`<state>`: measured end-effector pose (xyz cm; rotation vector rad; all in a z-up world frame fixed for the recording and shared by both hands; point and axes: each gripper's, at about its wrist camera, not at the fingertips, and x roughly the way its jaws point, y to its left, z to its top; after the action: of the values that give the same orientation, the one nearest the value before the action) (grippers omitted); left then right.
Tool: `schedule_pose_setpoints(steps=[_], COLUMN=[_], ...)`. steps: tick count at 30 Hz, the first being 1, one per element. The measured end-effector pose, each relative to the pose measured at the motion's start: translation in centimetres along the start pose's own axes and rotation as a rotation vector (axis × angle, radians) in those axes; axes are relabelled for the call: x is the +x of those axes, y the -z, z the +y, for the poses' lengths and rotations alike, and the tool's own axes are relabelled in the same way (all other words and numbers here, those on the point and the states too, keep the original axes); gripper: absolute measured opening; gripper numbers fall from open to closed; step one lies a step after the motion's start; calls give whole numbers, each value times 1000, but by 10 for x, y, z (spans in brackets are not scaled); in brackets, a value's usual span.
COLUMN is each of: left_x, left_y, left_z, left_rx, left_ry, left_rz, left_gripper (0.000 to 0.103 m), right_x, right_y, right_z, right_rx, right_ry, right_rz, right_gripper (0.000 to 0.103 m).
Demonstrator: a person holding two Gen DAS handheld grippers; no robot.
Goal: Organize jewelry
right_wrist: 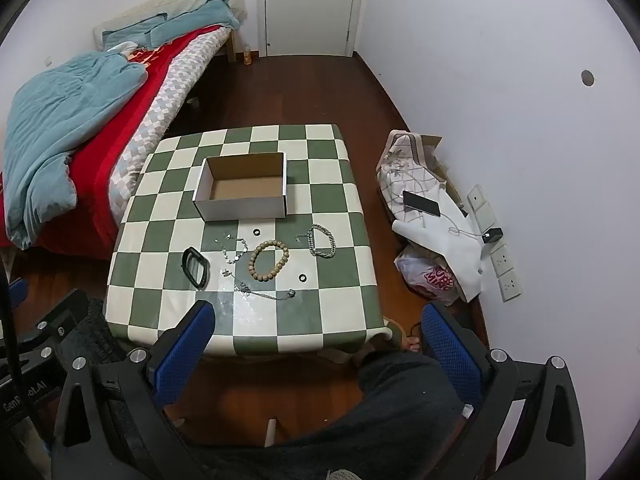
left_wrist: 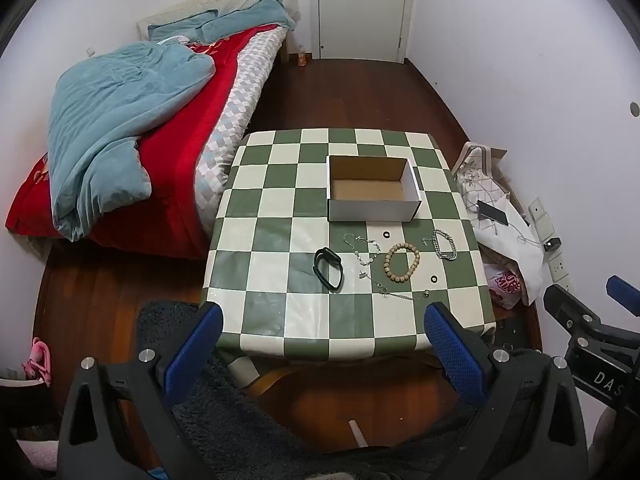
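Note:
An open white cardboard box (left_wrist: 374, 200) (right_wrist: 244, 206) stands empty on the checked table (left_wrist: 280, 312) (right_wrist: 168, 312). In front of it lie a black band (left_wrist: 328, 268) (right_wrist: 195, 267), a wooden bead bracelet (left_wrist: 402, 262) (right_wrist: 269, 260), a silver chain bracelet (left_wrist: 445, 245) (right_wrist: 321, 241), thin silver necklaces (left_wrist: 366, 246) (right_wrist: 234, 249), a long chain (left_wrist: 400, 294) (right_wrist: 266, 293) and two small rings (left_wrist: 387, 235) (left_wrist: 434, 279). My left gripper (left_wrist: 322, 344) is open and empty, before the table's near edge. My right gripper (right_wrist: 318, 342) is open and empty, likewise held back above the near edge.
A bed with a blue quilt (left_wrist: 120, 120) stands left of the table. Bags, a phone (right_wrist: 421, 203) and power strips (right_wrist: 494, 240) lie on the floor at the right wall. A closed door (left_wrist: 362, 8) is at the back. A dark rug (left_wrist: 224, 420) lies under my left gripper.

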<state>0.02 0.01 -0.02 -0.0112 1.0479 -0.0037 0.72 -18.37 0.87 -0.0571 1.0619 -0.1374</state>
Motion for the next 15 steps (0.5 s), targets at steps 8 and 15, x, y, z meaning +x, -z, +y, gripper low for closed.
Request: schedule_pose_setpoints(steps=[8, 15], left_x=[0, 0], left_y=[1, -1], left_z=[2, 2], left_rx=[3, 7], left_ry=[-2, -5], left_rz=[-3, -8], left_gripper=[103, 103], right_x=[0, 0], right_y=[0, 0], right_z=[-1, -2], right_rx=[-2, 0], right_ry=[-3, -1], right_rz=[-2, -2], right_gripper=[103, 103])
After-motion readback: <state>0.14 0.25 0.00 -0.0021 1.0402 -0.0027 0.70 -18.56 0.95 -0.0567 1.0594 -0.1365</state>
